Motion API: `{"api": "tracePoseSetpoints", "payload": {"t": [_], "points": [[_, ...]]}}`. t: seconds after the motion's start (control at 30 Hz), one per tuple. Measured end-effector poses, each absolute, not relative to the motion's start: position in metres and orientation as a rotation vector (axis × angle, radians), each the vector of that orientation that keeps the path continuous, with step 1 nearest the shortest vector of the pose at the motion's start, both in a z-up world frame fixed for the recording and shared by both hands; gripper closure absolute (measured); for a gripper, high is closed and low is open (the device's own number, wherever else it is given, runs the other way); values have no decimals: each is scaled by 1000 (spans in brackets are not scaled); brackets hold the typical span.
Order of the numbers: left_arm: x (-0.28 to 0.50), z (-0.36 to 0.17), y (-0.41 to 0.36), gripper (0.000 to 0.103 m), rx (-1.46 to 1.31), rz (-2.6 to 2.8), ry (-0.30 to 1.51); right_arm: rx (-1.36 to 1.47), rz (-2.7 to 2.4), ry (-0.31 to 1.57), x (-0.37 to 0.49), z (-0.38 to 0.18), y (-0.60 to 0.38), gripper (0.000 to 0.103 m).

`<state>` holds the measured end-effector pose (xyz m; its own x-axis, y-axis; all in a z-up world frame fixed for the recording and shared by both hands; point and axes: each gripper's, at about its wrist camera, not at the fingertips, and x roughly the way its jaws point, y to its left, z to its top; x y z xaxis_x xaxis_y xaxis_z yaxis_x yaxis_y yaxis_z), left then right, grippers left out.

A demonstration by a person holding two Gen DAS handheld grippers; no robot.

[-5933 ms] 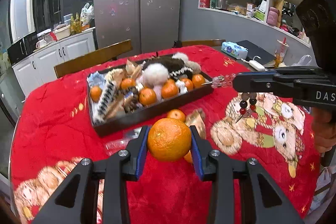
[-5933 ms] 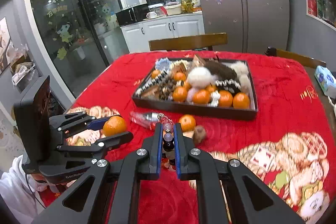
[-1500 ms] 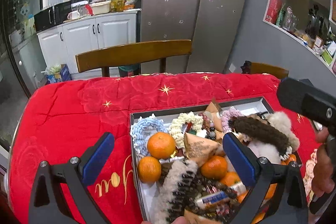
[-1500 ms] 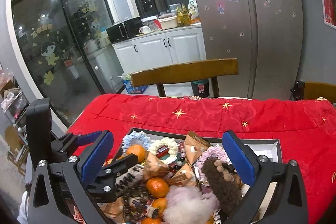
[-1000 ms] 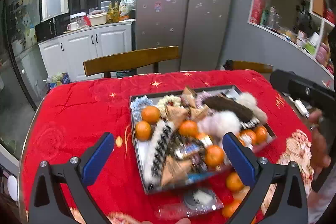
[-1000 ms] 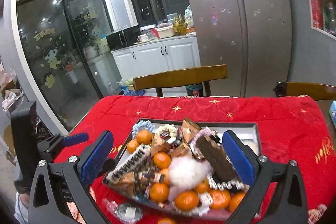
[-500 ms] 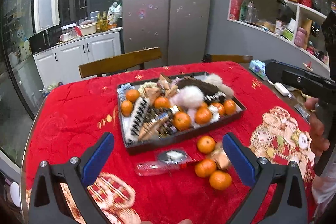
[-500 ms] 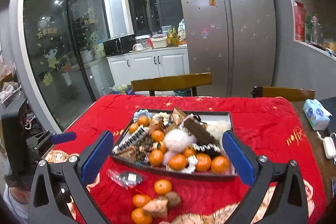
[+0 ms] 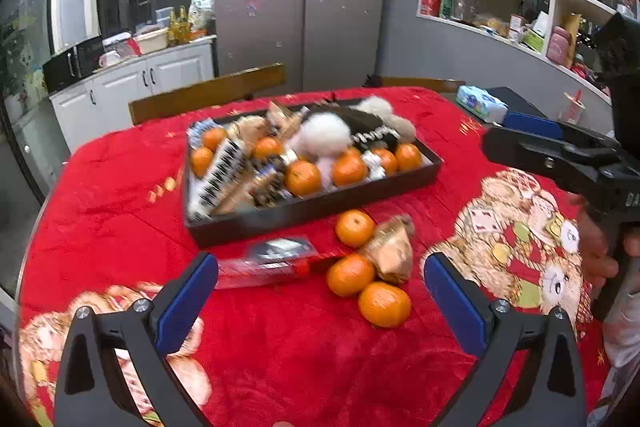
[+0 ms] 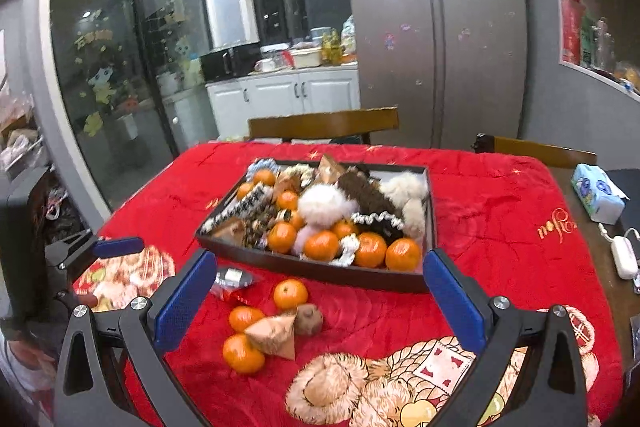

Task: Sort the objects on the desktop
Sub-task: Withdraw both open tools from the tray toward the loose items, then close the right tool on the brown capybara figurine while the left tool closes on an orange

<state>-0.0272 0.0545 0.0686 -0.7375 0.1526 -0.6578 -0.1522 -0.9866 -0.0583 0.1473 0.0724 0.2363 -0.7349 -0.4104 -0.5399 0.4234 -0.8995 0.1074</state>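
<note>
A dark tray full of oranges, fluffy hair ties and wrapped snacks stands mid-table; it also shows in the right wrist view. In front of it lie three loose oranges, a tan pyramid packet, a brown lump and a clear plastic packet. My left gripper is open and empty, above the loose items. My right gripper is open and empty, held back from the tray; it also shows at the right of the left wrist view.
A red blanket with bear prints covers the table. Wooden chairs stand at the far side. A tissue pack and a white charger lie at the right edge. The fridge and kitchen cabinets are behind.
Both grippers released their items into the tray, opened, and pulled back toward the near side. The tray now looks farther away, and the loose oranges are in view.
</note>
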Motion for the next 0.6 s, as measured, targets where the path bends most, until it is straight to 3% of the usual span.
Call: {"api": "tracePoseSetpoints", "payload": {"t": [0.37,0.47,0.6], "points": [[-36,22,82,0,-1145,2668,5,793,-2457,123,138,202,70,0],[-40,13,83,0,-1172,2649,-19,814,-2428,135,131,192,71,14],[-43,4,83,0,-1202,2588,-85,878,-2371,118,116,174,71,25]]}}
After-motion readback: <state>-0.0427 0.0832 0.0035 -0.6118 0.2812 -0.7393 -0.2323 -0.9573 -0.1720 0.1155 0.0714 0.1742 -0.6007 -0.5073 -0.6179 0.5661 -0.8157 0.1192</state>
